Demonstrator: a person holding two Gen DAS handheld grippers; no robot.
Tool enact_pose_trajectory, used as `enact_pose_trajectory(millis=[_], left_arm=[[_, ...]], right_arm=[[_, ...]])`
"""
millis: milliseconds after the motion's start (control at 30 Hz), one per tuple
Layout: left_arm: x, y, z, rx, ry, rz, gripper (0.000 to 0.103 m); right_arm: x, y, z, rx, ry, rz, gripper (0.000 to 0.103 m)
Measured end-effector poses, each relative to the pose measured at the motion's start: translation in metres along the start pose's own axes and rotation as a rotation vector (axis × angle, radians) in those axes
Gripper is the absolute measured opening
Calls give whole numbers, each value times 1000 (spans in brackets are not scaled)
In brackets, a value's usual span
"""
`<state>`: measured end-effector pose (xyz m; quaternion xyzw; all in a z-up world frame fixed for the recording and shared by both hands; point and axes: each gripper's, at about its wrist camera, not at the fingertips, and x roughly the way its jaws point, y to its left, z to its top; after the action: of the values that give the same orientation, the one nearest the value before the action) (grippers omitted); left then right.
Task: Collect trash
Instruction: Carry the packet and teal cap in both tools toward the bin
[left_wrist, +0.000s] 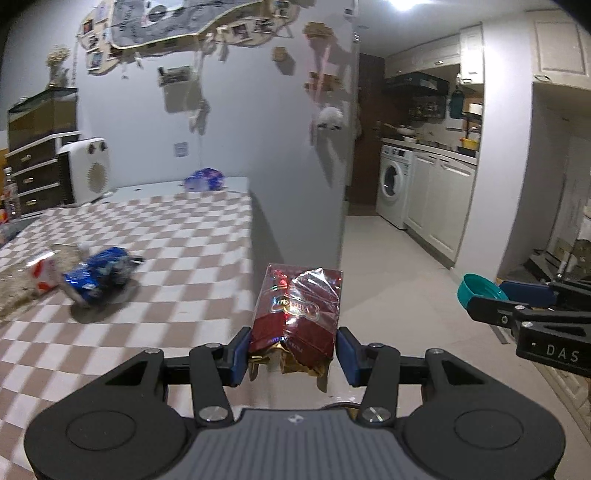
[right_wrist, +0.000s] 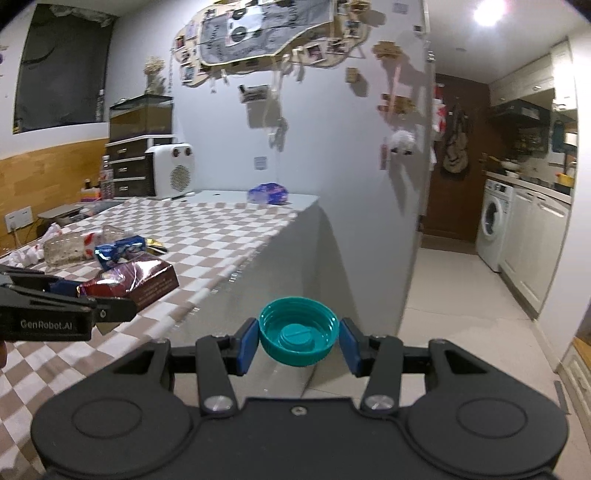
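The left gripper (left_wrist: 293, 356) has its blue fingers (left_wrist: 240, 356) closed on a dark red box (left_wrist: 297, 314). The box is rectangular, of shiny printed card under wrinkled clear film, with torn gold foil hanging from its lower end. It is held in the air over the near corner of the bench (left_wrist: 177, 236).

The right gripper (right_wrist: 298, 345) has its fingers (right_wrist: 246, 345) closed on a teal bottle cap (right_wrist: 298, 338). The cap is round, of smooth plastic with ribs inside, and its hollow side faces up. It is held in the air beside the bench, past its long edge and above the floor (right_wrist: 454, 314).

The bench carries a cloth with beige and white squares. On this cloth, farther in than the red box, lies a crumpled blue foil wrapper (left_wrist: 99, 275), and next to it a small white and red carton (left_wrist: 44, 277). At the far end of the bench, on its bare pale top, lies a blue plastic packet (left_wrist: 205, 180) near a white fan heater (left_wrist: 88, 170).

Behind the bench is a pale wall with pinned photos. To the right of the bench the floor has light tiles, and a white washing machine (left_wrist: 393, 184) stands in a kitchen with cream cabinets.
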<state>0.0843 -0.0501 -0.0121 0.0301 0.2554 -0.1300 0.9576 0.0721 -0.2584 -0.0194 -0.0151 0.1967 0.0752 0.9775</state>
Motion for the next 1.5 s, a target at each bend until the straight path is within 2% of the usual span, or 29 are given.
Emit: enact_pose_trajectory(millis=[333,633,867,1167,1500], left_arm=[[29,-78,-18,34,64,-84,49],[106,-129,-55,34,223,-127,49],[179,-139,-90,19,371,-114,49],[279,-140,-130,-4,540,-105,49],[378,-107,-185,-51,710,-50,49]], right_arm=[[-23,-63,-32,49,32,-90,48],[-10,-119,-76,118,112,-154,48],[37,-149,-118,162,232,-162,48],[118,-170,-175,227,391,-139,48],[213,-180,-220,247,546,-114,48]])
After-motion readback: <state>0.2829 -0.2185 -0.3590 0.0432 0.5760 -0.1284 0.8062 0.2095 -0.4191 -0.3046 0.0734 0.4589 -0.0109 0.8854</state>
